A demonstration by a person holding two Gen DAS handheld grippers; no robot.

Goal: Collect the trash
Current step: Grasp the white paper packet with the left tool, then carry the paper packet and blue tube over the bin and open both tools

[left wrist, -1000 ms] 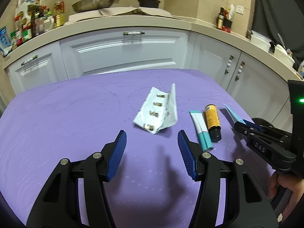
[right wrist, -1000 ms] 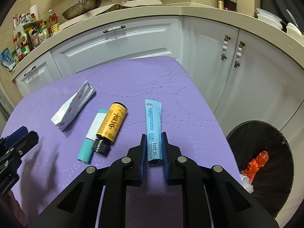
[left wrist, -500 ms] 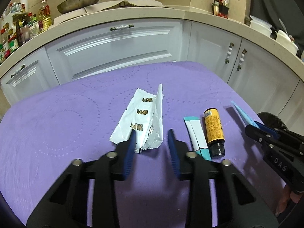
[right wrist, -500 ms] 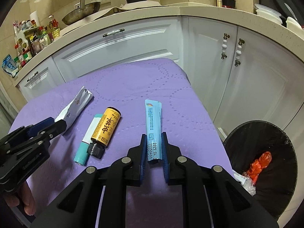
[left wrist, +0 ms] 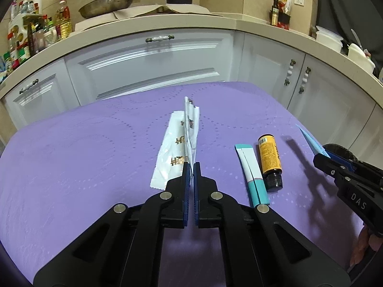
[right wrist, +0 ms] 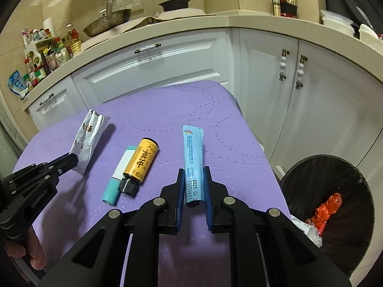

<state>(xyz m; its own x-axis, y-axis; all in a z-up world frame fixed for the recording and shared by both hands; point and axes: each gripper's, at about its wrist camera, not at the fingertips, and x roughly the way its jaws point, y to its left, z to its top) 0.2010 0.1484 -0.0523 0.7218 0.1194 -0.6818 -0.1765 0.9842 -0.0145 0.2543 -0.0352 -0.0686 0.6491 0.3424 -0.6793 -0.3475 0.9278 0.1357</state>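
My left gripper [left wrist: 191, 167] is shut on the near edge of a silver-white foil wrapper [left wrist: 178, 143], which it pinches into a fold over the purple table cover [left wrist: 83, 157]. The same wrapper [right wrist: 88, 138] shows at the left of the right wrist view, with the left gripper [right wrist: 71, 161] on it. My right gripper [right wrist: 194, 174] is shut on a light blue sachet [right wrist: 192, 157], held above the cloth. A teal-and-white tube [left wrist: 251, 172] and an orange bottle with a black cap [left wrist: 269, 157] lie side by side between the two grippers.
A black bin [right wrist: 335, 205] with red and white rubbish inside stands on the floor past the table's right edge. White cabinets [left wrist: 155, 67] and a beige counter with a pan [left wrist: 105, 4], a pot and bottles run behind the table.
The left gripper moved forward to the foil wrapper and closed on its near edge, folding it upward. The right gripper kept still with the blue sachet.
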